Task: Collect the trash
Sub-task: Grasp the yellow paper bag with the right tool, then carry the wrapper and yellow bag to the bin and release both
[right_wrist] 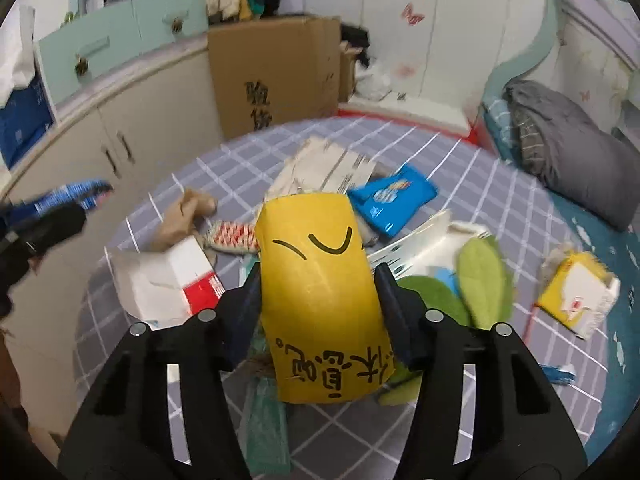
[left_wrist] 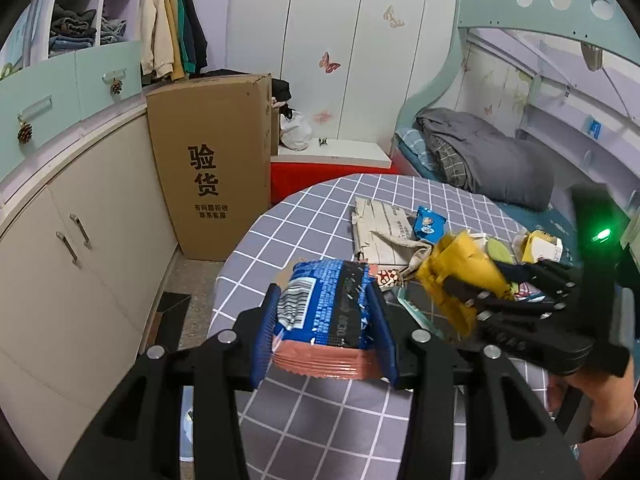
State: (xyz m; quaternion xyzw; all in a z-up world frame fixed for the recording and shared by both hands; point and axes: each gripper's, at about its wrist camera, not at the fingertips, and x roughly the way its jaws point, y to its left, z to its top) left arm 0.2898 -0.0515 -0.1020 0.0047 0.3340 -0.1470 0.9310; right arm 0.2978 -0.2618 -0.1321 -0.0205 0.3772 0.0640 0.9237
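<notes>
My left gripper [left_wrist: 322, 300] is shut on a blue and pink snack wrapper [left_wrist: 316, 280], held above the near edge of the round table with the grey checked cloth [left_wrist: 320, 208]. In the right wrist view this gripper [right_wrist: 48, 220] shows at the far left with the wrapper [right_wrist: 68, 194]. The right gripper [right_wrist: 319, 276] is shut on a yellow paper pack [right_wrist: 316, 240] with a drawn smile, its pads pressing on both sides; in the left wrist view it [left_wrist: 480, 304] holds the pack [left_wrist: 460, 264] over the pile. Loose trash lies below: a blue packet [right_wrist: 392, 196], a white and red carton [right_wrist: 168, 284], a yellow carton [right_wrist: 576, 292].
Crumpled brown paper [right_wrist: 184, 216], a torn paper bag [right_wrist: 320, 164] and green felt leaves [right_wrist: 484, 276] also lie on the cloth. A tall cardboard box [left_wrist: 216, 160] and cabinets [left_wrist: 80, 220] stand left of the table; a bed [left_wrist: 480, 152] is on the right. A hand [left_wrist: 600, 400] grips the right tool.
</notes>
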